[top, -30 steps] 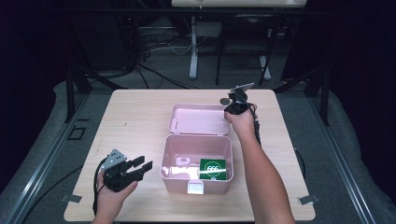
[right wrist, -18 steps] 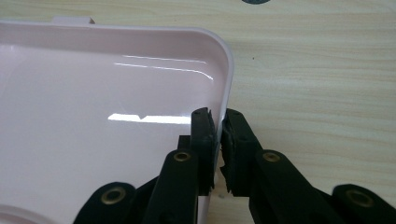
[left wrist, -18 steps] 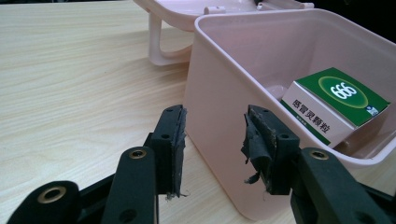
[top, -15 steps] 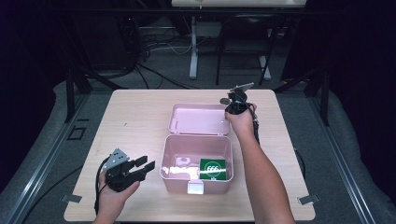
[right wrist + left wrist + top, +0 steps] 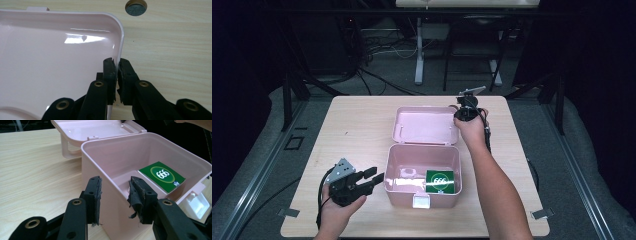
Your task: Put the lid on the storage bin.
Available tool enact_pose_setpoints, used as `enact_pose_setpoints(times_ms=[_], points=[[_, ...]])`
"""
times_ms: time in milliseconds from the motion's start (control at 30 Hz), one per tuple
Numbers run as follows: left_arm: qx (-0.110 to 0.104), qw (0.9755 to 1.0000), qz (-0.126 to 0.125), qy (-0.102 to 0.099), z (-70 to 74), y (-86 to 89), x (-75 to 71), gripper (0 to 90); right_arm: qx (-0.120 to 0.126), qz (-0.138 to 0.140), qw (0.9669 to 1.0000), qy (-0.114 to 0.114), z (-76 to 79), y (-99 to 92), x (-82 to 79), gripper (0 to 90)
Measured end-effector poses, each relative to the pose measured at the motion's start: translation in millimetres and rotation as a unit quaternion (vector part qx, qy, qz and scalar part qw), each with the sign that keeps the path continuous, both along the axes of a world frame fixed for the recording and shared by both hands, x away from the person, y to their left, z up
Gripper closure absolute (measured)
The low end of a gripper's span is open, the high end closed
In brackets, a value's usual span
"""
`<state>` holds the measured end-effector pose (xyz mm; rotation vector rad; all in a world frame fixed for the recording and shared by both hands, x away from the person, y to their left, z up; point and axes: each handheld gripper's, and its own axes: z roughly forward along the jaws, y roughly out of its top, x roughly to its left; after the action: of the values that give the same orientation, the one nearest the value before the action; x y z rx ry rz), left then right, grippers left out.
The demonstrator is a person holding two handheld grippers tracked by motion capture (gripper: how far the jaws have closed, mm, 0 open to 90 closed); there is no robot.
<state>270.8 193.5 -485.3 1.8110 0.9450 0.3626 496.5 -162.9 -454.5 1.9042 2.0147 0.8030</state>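
The pink storage box (image 5: pixel 422 172) is sitting open mid-counter (image 5: pixel 352 125), a green packet (image 5: pixel 162 176) inside. The right gripper (image 5: pixel 117 68) is clamping the lid (image 5: pixel 50 62) rim; the left gripper (image 5: pixel 115 195), jaws apart, is straddling the box wall. Closing apparently remains.

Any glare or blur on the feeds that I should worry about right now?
Right gripper view: a bright glare streak on the glossy pink lid, rim readable. Left gripper view: the fingers are soft up close; the box and green packet are sharp. High view: table evenly lit, surroundings dark.
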Motion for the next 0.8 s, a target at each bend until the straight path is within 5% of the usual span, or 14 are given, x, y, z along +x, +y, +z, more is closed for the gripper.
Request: enact_pose_setpoints(times_ms=[400,800], points=[[0.002,0.9999,-0.017,0.001,0.6,-9.7,-1.9,64.4,0.004,0.006,0.9997,-0.025,16.8,-1.7,-8.0,86.0],[0.026,0.9994,-0.02,0.01,-5.3,-14.9,0.0,72.0,0.007,0.015,0.9984,-0.055,28.0,-3.2,-17.4,86.2]])
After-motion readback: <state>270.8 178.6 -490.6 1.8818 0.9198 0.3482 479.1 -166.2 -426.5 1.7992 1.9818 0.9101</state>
